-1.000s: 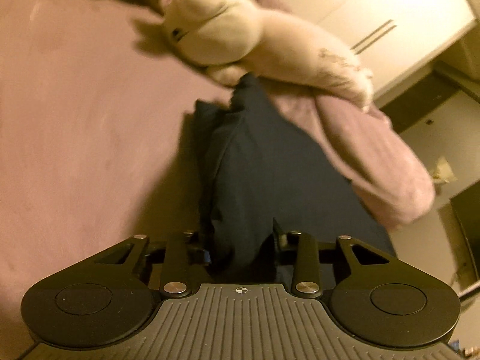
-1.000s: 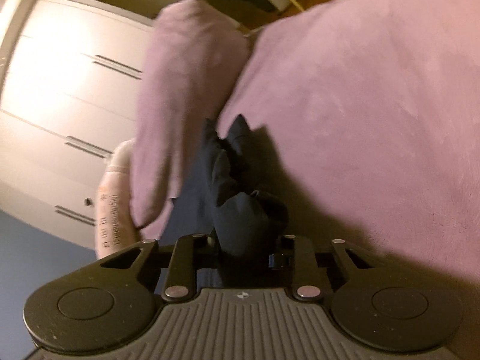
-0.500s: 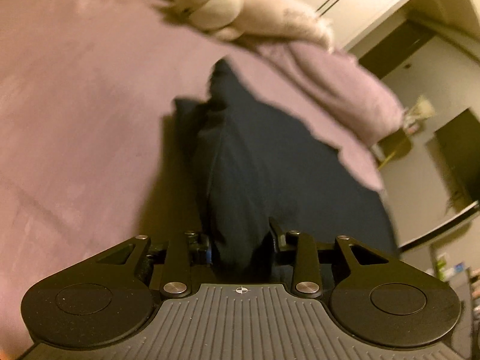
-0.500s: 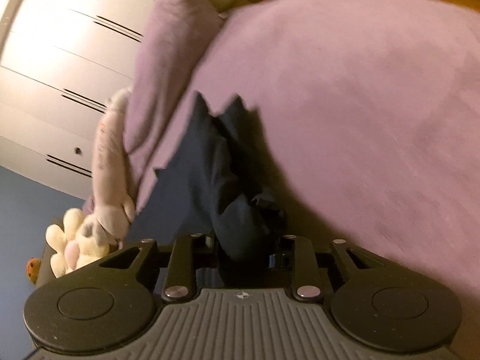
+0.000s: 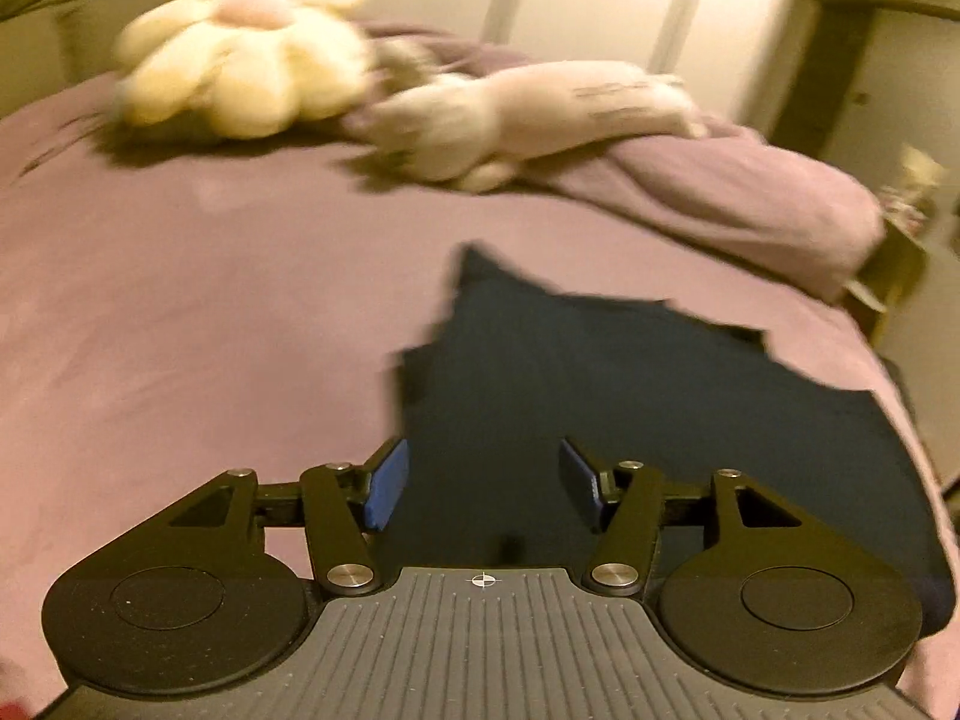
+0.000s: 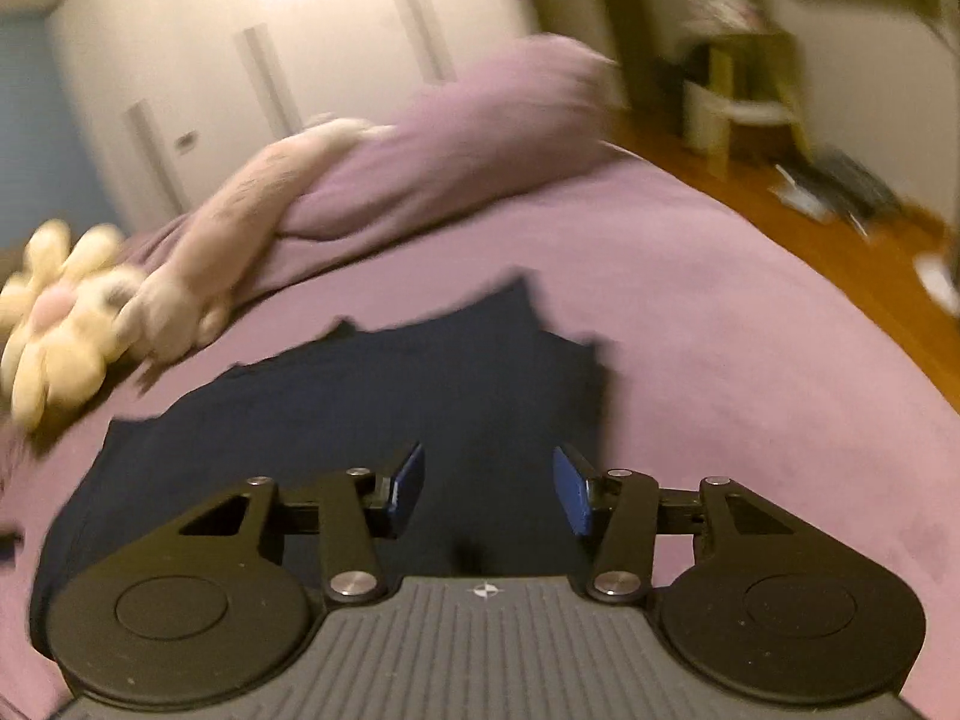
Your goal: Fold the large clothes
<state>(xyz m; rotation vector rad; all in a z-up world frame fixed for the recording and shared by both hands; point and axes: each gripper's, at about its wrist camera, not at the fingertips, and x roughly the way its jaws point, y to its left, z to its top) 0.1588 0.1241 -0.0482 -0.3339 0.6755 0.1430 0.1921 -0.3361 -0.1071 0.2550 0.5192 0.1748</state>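
Here the dark navy garment (image 5: 630,396) lies flat, ragged-edged, on the purple bedspread (image 5: 180,312)

1. You are working in a bedroom of a home: a wide bed (image 5: 180,312) under a mauve cover fills most of both views.
2. A pillow (image 6: 480,138) in the same mauve lies at the far side of the bed.
3. Soft toys lie beside it: a cream flower-shaped plush (image 5: 240,72) and a long pale plush animal (image 5: 540,114).
4. Behind the bed you see a pale built-in wardrobe (image 6: 270,36) with long vertical handles.
5. Off the bed's edge there is a wooden floor (image 6: 810,228) and a small stool (image 6: 744,96), blurred.
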